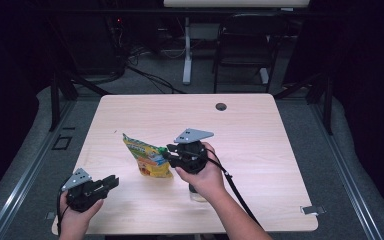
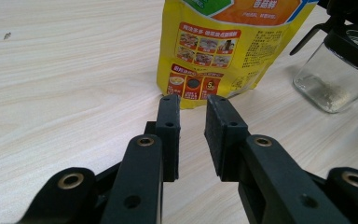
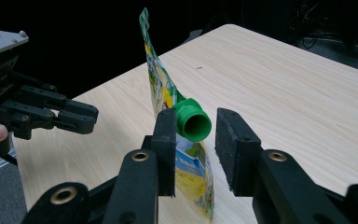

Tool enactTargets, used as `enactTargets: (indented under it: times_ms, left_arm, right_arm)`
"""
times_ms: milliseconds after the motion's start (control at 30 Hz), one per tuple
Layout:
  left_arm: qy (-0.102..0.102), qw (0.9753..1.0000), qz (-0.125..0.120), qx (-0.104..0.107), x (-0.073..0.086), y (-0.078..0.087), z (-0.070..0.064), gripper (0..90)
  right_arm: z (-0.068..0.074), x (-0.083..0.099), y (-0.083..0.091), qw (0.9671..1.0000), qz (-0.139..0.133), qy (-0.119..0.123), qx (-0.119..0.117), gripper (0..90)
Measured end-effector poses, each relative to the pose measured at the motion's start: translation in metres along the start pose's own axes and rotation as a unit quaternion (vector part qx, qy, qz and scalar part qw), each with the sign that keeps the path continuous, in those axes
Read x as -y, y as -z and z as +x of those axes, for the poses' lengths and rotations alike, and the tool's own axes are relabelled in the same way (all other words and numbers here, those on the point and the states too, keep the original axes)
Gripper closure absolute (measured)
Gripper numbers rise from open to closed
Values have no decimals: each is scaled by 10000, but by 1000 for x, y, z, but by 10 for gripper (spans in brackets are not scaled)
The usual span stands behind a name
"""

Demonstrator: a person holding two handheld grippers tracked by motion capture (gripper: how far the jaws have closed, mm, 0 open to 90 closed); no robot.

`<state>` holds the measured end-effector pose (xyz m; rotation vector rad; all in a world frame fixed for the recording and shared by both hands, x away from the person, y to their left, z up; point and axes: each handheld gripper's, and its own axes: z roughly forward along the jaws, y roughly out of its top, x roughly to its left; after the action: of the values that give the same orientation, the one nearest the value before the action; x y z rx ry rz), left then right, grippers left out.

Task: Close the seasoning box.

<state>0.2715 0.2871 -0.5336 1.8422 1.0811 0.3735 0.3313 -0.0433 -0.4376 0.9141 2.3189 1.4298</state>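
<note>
Black jaws of the right gripper (image 3: 193, 140) stand narrowly apart, flanking the pouch's (image 3: 168, 100) green spout (image 3: 193, 122) at frame centre, seemingly to grip it; the left gripper (image 2: 192, 135), jaws narrowly parted, waits lower left, empty.

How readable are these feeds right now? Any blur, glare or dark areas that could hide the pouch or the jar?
High view: table evenly lit, surroundings dark, yellow pouch small and soft. Left gripper view: pouch print fairly sharp, near fingers slightly blurred, glass jar shows mild reflections. Right gripper view: green spout crisp, background black behind the pouch's top edge, left gripper dim.
</note>
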Motion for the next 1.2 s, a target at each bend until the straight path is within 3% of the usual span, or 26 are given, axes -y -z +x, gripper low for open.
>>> enactTargets:
  times_ms: [433,733,1200]
  left_arm:
    - [-13,10000,10,-25,0,0,1,753]
    - [-12,10000,16,-32,0,0,1,754]
    - [0,10000,-18,-34,0,0,2,754]
  right_arm:
    - [1,1,-7,9999,71,-71,-102,723]
    - [5,1,-4,9993,126,-58,-334,747]
    - [8,5,5,9987,213,-20,-452,749]
